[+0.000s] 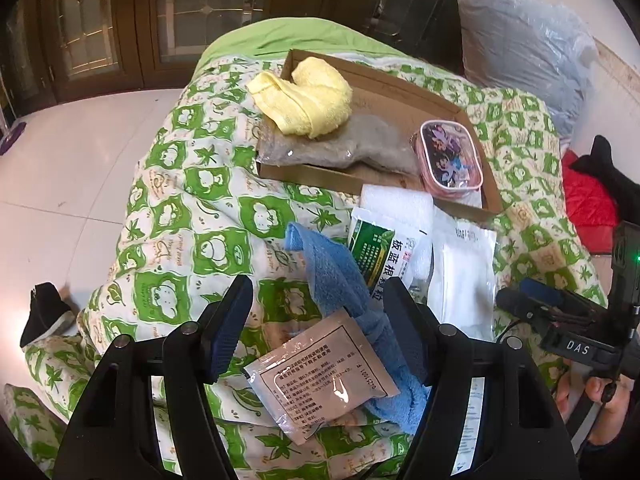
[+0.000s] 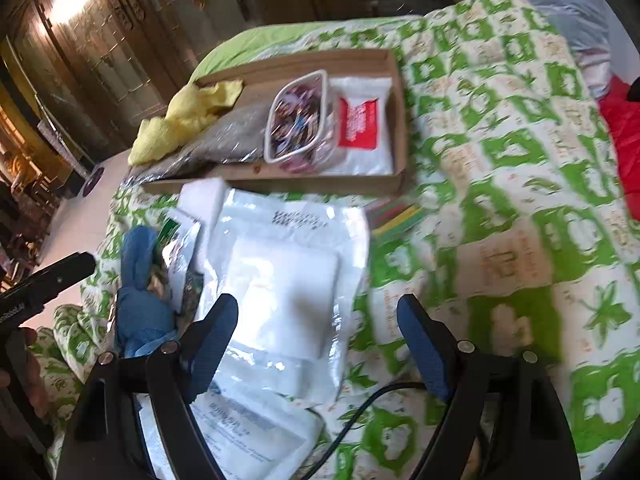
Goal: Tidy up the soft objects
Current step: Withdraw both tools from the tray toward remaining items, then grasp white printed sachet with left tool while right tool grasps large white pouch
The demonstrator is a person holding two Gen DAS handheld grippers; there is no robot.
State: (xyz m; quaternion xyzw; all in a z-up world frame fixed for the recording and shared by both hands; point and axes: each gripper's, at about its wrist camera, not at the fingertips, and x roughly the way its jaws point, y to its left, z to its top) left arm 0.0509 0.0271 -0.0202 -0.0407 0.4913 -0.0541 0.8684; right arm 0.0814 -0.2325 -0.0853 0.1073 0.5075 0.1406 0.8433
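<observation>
A: While both sets of fingers stand wide with nothing between them, log positions. Left gripper first.

B: Left gripper hangs over the blue towel, jaws spread to either side of it, not touching as far as I can tell. A grey sachet lies on the towel's near end. Right gripper — also spread wide — hangs above the white plastic pouch.

A: Landmark?

B: Cardboard tray, sitting on the green-and-white quilt. Everything loose lies on the gripper side of the tray: towel, grey sachet, a green-printed medicine packet, the white pouch, and a white foam block touching the tray's near wall.

A: Tray contents?

B: Yellow cloth at one end, draped partly over the wall. Under and beside it a clear bag of grey fibre. Next, a pink-rimmed cartoon pouch. At the far end, seen from the right wrist, a white pack with a red label.

A: Progress judgement?

B: Roughly half — four items in the tray, about five still on the quilt. Blue towel looks like the step in hand; nothing is gripped yet. Beyond the tray, a plastic-wrapped grey bundle, apparently not part of the sort.
</observation>
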